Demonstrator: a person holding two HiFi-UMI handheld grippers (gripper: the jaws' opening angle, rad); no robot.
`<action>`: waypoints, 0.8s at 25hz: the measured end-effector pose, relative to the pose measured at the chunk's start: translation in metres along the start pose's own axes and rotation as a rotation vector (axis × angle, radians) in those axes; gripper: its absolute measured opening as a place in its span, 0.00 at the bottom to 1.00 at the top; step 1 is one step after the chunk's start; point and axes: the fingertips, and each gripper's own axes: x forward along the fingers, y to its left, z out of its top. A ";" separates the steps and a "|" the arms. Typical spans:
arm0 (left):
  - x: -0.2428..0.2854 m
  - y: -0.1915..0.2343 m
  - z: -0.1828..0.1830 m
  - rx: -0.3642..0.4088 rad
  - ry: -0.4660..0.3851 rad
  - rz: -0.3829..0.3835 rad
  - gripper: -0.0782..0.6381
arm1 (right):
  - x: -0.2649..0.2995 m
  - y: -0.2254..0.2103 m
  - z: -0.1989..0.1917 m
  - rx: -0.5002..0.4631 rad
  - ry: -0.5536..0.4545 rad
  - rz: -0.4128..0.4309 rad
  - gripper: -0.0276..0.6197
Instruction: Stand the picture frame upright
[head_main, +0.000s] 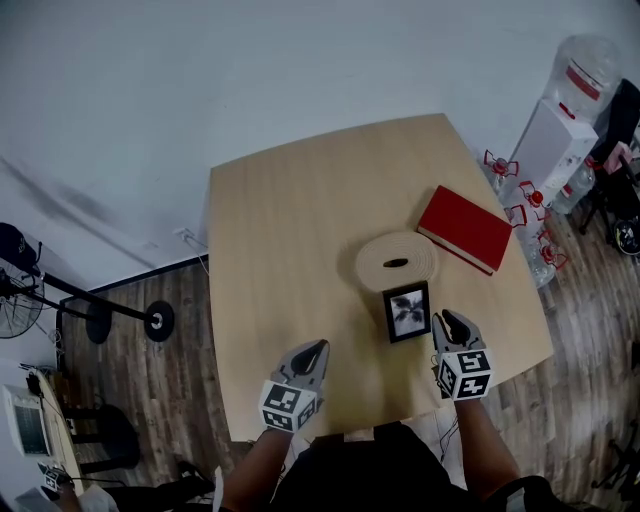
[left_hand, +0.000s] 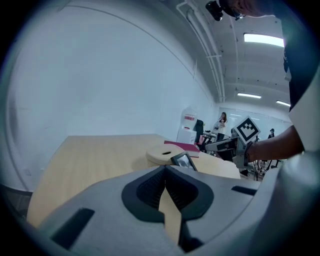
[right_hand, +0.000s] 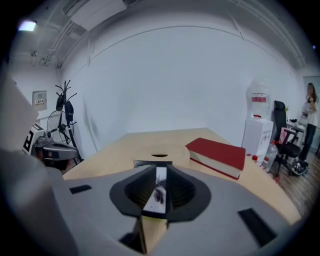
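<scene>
Inspection of the worktop, with all places taken from the round coiled mat.

The picture frame is found standing on its lower edge, tilted slightly back, just on the person's side of the mat. Its picture is turned away from the mat. Whether the frame touches the mat cannot be determined.

A red book is seen lying flat just beside the mat, on its far right side.

The right tool is held on the near side of the mat and to its right. Its jaws are spread a little, and the frame's picture is seen through the gap, with no pad seen pressing on it.

The left tool is held on the near side of the mat and to its left, well apart from it. Its jaws are pressed together at the tips, with nothing between them.
</scene>
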 end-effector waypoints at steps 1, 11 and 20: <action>-0.001 -0.001 0.003 0.008 -0.005 -0.009 0.10 | -0.006 0.004 0.003 -0.011 -0.006 -0.003 0.13; -0.001 -0.009 0.030 0.031 -0.059 -0.063 0.10 | -0.050 0.042 0.032 -0.016 -0.106 -0.012 0.06; -0.007 -0.014 0.043 0.058 -0.083 -0.105 0.10 | -0.067 0.049 0.043 -0.032 -0.143 -0.064 0.06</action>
